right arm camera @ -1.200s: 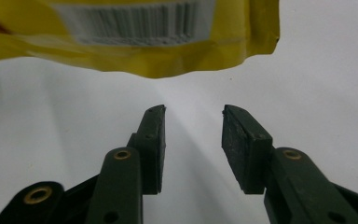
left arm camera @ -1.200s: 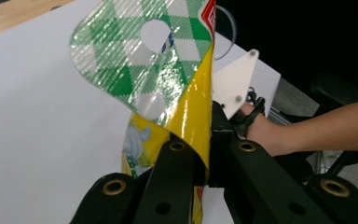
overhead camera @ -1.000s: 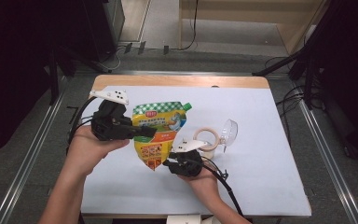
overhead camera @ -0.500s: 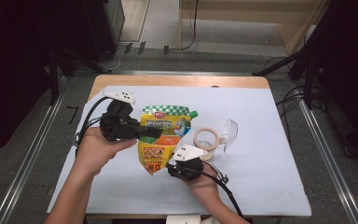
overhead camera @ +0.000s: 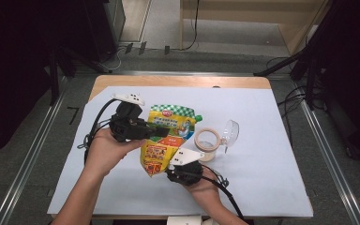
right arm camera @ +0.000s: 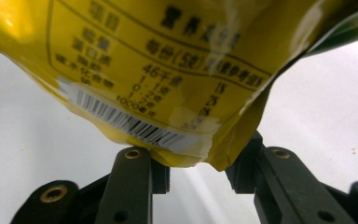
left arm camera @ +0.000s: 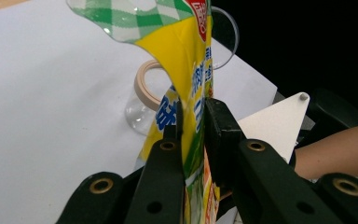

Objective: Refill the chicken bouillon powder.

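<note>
A yellow pouch with a green checked top is held above the white sheet between both grippers. My left gripper comes in from the left, and its jaws stand on either side of the pouch's upper middle. In the left gripper view its pads still touch the pouch, though these jaws have just been opening. My right gripper is shut on the pouch's bottom edge. In the right gripper view the barcode end of the pouch sits between the jaw tips of that gripper.
A clear jar with a beige rim lies just right of the pouch, its clear lid swung open beside it. The white sheet covers the wooden table. Metal rails run along both sides.
My left hand has shifted right and a little down with the pouch, bringing it nearer the jar. The right hand has stayed at the pouch's bottom.
</note>
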A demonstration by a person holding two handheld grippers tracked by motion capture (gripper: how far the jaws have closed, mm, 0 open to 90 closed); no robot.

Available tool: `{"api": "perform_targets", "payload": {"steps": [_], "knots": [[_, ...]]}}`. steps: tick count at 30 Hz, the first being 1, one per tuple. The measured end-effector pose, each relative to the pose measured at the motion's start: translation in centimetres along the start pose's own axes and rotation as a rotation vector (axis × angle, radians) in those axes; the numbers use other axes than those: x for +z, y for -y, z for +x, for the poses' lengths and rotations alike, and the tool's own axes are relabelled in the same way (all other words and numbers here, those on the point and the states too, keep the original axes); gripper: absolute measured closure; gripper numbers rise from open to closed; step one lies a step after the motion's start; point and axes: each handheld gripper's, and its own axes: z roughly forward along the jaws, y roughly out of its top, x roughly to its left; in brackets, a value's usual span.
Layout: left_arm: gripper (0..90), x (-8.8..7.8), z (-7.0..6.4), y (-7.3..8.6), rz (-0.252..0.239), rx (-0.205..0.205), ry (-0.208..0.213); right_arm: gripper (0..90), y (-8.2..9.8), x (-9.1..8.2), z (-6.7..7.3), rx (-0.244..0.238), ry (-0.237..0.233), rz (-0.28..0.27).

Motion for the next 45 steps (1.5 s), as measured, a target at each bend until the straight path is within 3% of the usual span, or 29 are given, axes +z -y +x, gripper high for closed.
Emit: {"api": "perform_targets", "payload": {"steps": [13,19,22,30,37,45], "knots": [[78.7,2.1,0.4,0.0,-0.028,0.014,-0.018,70.1,-0.2,-0.8,0.5,0.064,-0.069,0.004],[79.3,3.3,0.3,-0.1,-0.015,0.008,-0.02,68.4,-0.3,-1.0,0.8,0.062,-0.087,-0.005],[79.3,4.1,0.2,-0.1,0.009,0.011,-0.021,65.8,-0.5,-1.1,1.3,0.02,-0.092,-0.007],[76.6,5.0,0.1,-0.3,0.025,0.012,-0.019,64.7,-0.9,-1.3,1.8,0.038,-0.122,-0.017],[72.2,6.0,0.3,-0.5,0.052,-0.02,-0.014,64.7,-1.3,-1.5,2.3,0.025,-0.136,-0.02],[67.5,6.6,0.6,-1.6,0.085,-0.071,-0.012,64.4,-2.0,-1.8,1.7,0.071,-0.154,-0.04]]}}
